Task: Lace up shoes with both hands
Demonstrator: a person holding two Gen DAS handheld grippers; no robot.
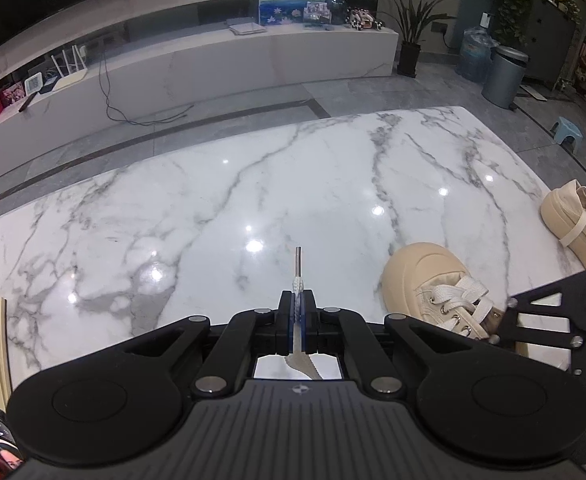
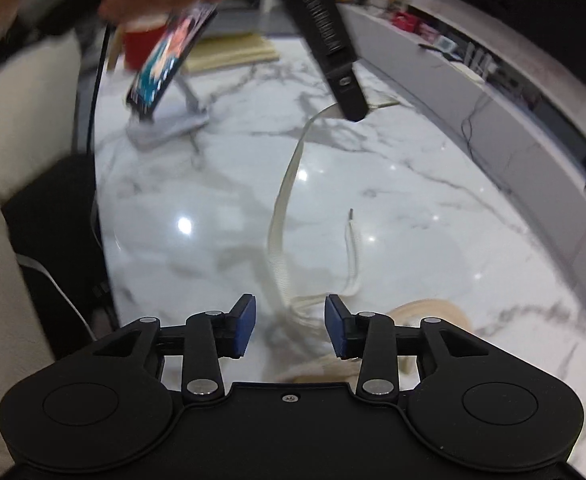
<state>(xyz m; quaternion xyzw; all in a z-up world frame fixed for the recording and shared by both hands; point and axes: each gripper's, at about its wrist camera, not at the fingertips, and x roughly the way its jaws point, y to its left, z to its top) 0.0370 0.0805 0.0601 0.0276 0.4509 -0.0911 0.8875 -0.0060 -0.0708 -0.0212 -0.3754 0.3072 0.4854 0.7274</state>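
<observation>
Two shoes: near shoe (image 1: 433, 288) at lower right of the left wrist view, partly laced with eyelets showing; second shoe (image 1: 577, 220) at the right edge, well apart, further back on the counter (image 1: 253, 184).
Left gripper (image 1: 298, 300): clamped on the lace tip, metal aglet (image 1: 298, 260) sticking straight out ahead past the pads; lace tail hangs below.
Right gripper (image 2: 289, 320): spread wide, holding nothing; blue pads either side of the lace.
Lace (image 2: 281, 208): in the right wrist view the flat band runs from the shoe just below the right gripper up-frame to the left gripper's finger (image 2: 345, 80) at upper centre; long axis roughly along the view's vertical. Other end (image 2: 352, 240) lies loose on the counter, aglet pointing up-frame, just right of centre.
Key relation: open eyelets lie right of and below the left gripper; held aglet points away from the shoe, so it needs swinging right. Right gripper is nearer the shoe.
Stage: some rows crossed, upper eyelets appear open; mid-lacing by my read.
Room: counter bare ahead and left; phone on stand (image 2: 165, 68) at upper left, clear of the lace path.
</observation>
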